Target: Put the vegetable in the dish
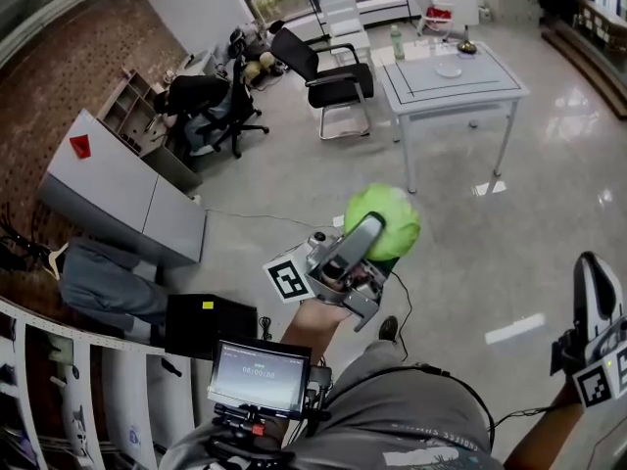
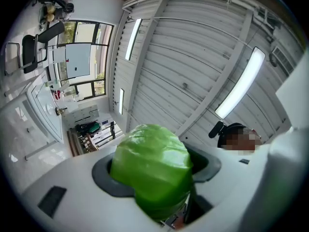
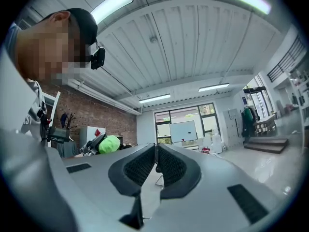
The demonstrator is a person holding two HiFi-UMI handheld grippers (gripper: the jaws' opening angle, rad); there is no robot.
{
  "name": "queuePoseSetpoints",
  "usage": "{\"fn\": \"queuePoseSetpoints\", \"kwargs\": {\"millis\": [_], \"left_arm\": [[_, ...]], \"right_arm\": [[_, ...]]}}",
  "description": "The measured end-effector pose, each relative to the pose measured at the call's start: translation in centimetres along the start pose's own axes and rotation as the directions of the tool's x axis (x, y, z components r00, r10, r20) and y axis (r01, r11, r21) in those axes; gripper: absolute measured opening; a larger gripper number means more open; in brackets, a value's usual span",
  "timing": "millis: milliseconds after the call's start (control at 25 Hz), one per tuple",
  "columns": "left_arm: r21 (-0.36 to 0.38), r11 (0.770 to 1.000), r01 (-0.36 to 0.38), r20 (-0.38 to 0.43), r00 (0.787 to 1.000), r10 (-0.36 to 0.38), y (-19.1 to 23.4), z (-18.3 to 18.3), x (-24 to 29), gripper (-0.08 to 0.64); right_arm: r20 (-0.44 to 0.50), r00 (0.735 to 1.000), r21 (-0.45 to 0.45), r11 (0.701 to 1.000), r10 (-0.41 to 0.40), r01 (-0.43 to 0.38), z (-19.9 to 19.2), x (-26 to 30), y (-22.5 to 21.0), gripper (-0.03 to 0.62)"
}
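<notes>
Over the floor (image 1: 294,179), left gripper (image 1: 380,228) jaws clamped on green vegetable (image 1: 400,211), right gripper (image 3: 156,159) jaws closed, empty

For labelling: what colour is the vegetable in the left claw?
The vegetable is bright green; clearest in left gripper view.

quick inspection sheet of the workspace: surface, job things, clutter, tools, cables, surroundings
surface: white table, across the glossy floor from the person
job's things: green vegetable held off the table; dish on the table, too small to tell what is in it
clutter: bottle and a few small items near the dish
tools: left tool tilted up, closed on the vegetable; right tool closed, nothing between its pads
cables: thin cable lying on the floor by the cabinet
surroundings: office chairs left of the table, grey cabinet at left
</notes>
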State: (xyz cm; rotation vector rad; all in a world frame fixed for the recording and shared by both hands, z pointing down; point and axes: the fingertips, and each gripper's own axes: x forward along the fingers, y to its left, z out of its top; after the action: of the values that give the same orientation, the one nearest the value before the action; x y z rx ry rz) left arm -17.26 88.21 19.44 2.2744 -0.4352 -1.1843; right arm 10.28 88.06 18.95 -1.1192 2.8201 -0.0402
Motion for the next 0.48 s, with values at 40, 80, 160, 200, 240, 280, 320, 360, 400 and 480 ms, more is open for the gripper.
{"fn": "queuePoseSetpoints", "kwargs": {"millis": [40,80,160,200,240,280,320,360,400,480], "left_arm": [[-0.001,1.0,0.001,-0.003,1.0,-0.001,0.4,0.3,0.1,0.293],[-0.002,1.0,0.002,-0.006,1.0,-0.002,0.8,0.7,0.1,0.293],[-0.008,1.0,0.007,-0.012,1.0,-0.007,1.8,1.5,0.3,0.293],[-0.013,1.0,0.008,-0.017,1.0,-0.008,2.5,1.8,0.6,0.293],[-0.018,1.0,0.008,-0.024,1.0,-0.009,3.3,2.0,1.1,0.293],[-0.021,1.0,0.009,-0.033,0.999,-0.01,4.2,2.3,1.6,0.293],[-0.023,1.0,0.011,-0.042,0.999,-0.012,5.0,2.7,2.1,0.293],[-0.026,1.0,0.014,-0.05,0.999,-0.015,5.9,3.1,2.6,0.293],[-0.029,0.999,0.02,-0.059,0.998,-0.022,6.7,3.6,3.0,0.293],[-0.023,0.999,0.039,-0.084,0.996,-0.041,8.5,4.7,4.0,0.293]], "right_arm": [[0.001,1.0,0.003,1.0,-0.002,0.002,-0.1,0.5,-0.2,0.008],[0.001,1.0,0.004,1.0,-0.006,0.006,-0.1,1.0,-0.3,0.008],[0.002,1.0,0.001,1.0,-0.02,0.02,-0.3,2.1,-0.6,0.008],[0.003,1.0,0.001,1.0,-0.029,0.029,-0.3,2.6,-1.0,0.008],[0.004,0.999,0.001,0.999,-0.04,0.04,-0.3,3.1,-1.5,0.008],[0.005,0.999,0.002,0.999,-0.049,0.049,-0.3,3.7,-2.1,0.008],[0.006,0.998,0.003,0.998,-0.056,0.056,-0.4,4.4,-2.5,0.008],[0.007,0.998,0.002,0.998,-0.062,0.062,-0.5,5.3,-3.0,0.008],[0.008,0.998,0.0,0.998,-0.069,0.069,-0.6,6.2,-3.4,0.008],[0.012,0.996,-0.003,0.996,-0.087,0.087,-0.7,8.1,-4.4,0.008]]}}
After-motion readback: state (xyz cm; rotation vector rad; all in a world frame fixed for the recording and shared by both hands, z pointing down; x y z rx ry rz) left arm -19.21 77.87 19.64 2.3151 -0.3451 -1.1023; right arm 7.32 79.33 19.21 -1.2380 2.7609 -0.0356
